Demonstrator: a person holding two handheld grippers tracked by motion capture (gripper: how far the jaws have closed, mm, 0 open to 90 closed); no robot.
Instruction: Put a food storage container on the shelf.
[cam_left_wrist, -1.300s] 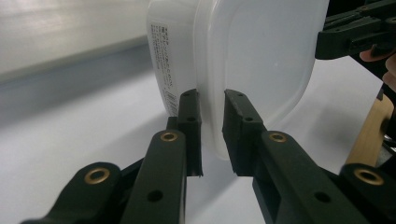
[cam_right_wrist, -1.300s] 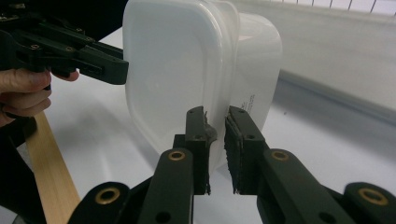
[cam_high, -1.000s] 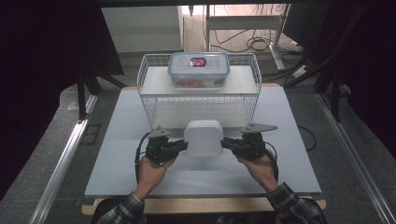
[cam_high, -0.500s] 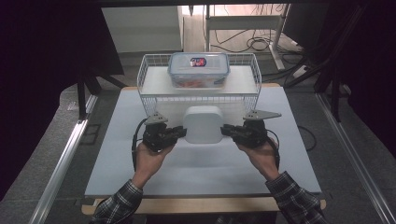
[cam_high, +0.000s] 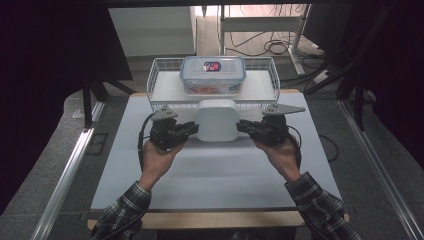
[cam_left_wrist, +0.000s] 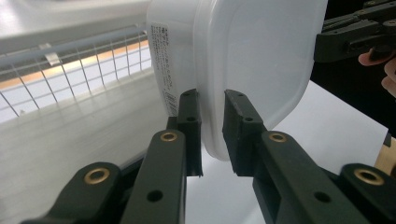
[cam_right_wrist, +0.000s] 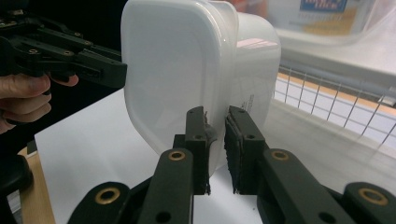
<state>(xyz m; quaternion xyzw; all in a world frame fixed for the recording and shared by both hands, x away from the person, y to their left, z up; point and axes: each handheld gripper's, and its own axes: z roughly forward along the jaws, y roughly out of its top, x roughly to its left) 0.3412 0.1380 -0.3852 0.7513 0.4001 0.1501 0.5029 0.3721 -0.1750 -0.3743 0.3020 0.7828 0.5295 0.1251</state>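
A white lidded plastic box (cam_high: 216, 120) hangs above the white table, just in front of the wire basket. My left gripper (cam_high: 192, 129) is shut on the rim at its left side, and my right gripper (cam_high: 241, 126) is shut on the rim at its right side. In the left gripper view the jaws (cam_left_wrist: 211, 100) pinch the lid edge of the box (cam_left_wrist: 243, 56), with the other gripper (cam_left_wrist: 355, 35) beyond. The right gripper view has its jaws (cam_right_wrist: 215, 116) pinching the box (cam_right_wrist: 187, 70) in the same way, with the left gripper (cam_right_wrist: 93, 65) across from it.
A white wire basket (cam_high: 152, 80) stands at the table's far edge and holds a clear lidded food container (cam_high: 212, 75). The white table top (cam_high: 215, 175) stretches bare between the box and the person's sleeves. Dark floor and cables surround the table.
Both grippers have carried the white box away from the person, from mid-table up to just in front of the basket. Their hold on it has not changed.
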